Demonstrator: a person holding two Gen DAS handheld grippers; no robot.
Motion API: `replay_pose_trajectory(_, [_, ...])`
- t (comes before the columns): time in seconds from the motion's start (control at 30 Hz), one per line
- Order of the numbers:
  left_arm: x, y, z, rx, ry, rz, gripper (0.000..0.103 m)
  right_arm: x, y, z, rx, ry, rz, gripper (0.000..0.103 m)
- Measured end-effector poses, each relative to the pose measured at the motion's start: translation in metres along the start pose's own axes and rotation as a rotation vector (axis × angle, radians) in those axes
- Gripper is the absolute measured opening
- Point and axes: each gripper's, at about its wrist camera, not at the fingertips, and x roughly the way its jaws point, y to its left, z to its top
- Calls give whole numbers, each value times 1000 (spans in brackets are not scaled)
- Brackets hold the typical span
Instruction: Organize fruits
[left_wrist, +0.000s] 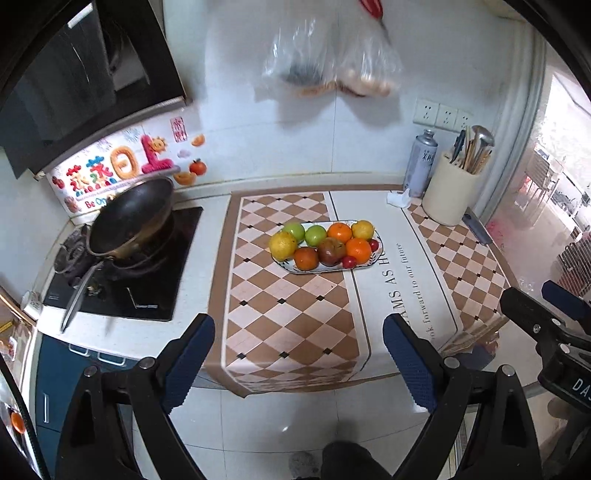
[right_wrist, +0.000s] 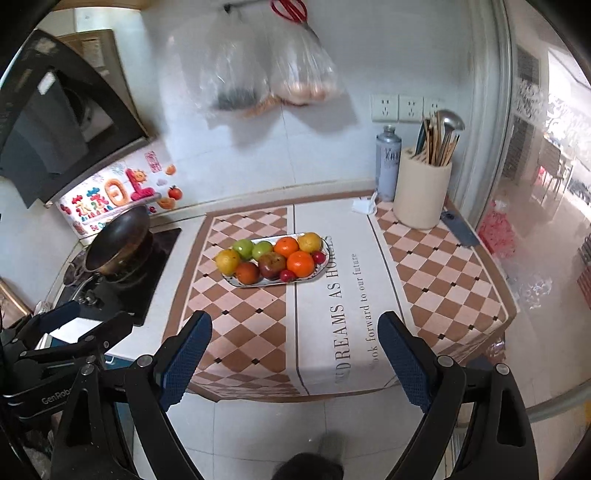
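Note:
A white oval plate (left_wrist: 373, 259) (right_wrist: 236, 283) sits mid-counter on a checkered mat, piled with several fruits: green apples (left_wrist: 295, 232) (right_wrist: 244, 248), oranges (left_wrist: 358, 249) (right_wrist: 300, 263), yellow citrus (left_wrist: 282, 245) (right_wrist: 227, 260), a dark reddish apple (left_wrist: 331, 251) (right_wrist: 272, 266) and small red fruits (left_wrist: 348, 261) (right_wrist: 286, 275). My left gripper (left_wrist: 299, 350) hangs open and empty over the counter's front edge, well short of the plate. My right gripper (right_wrist: 295, 349) is likewise open, holding nothing, back from the plate. Each gripper shows at the edge of the other's view.
A dark wok (left_wrist: 133, 218) (right_wrist: 118, 240) sits on the stove at left. At the back right stand a utensil holder (left_wrist: 450, 195) (right_wrist: 423, 192) and a grey can (left_wrist: 419, 162) (right_wrist: 388, 162). Plastic bags (left_wrist: 332, 62) (right_wrist: 266, 70) hang on the wall.

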Motion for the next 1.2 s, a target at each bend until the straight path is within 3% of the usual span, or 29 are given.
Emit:
replay_pose_trajectory(0.2, [-43,-4,-14,-14,-53,18,93,-46,-1,-11,-24,-34,26,94])
replay_pose_trajectory(0.6, [-94,-15,-41,-76,-75,32,93,-112,-3,-23,-59,-84,48,94])
replay_pose_trajectory(1.2, [-104,-15,-47,-93,-87,47,93,-116,-5,-28,-49,-74,98,95])
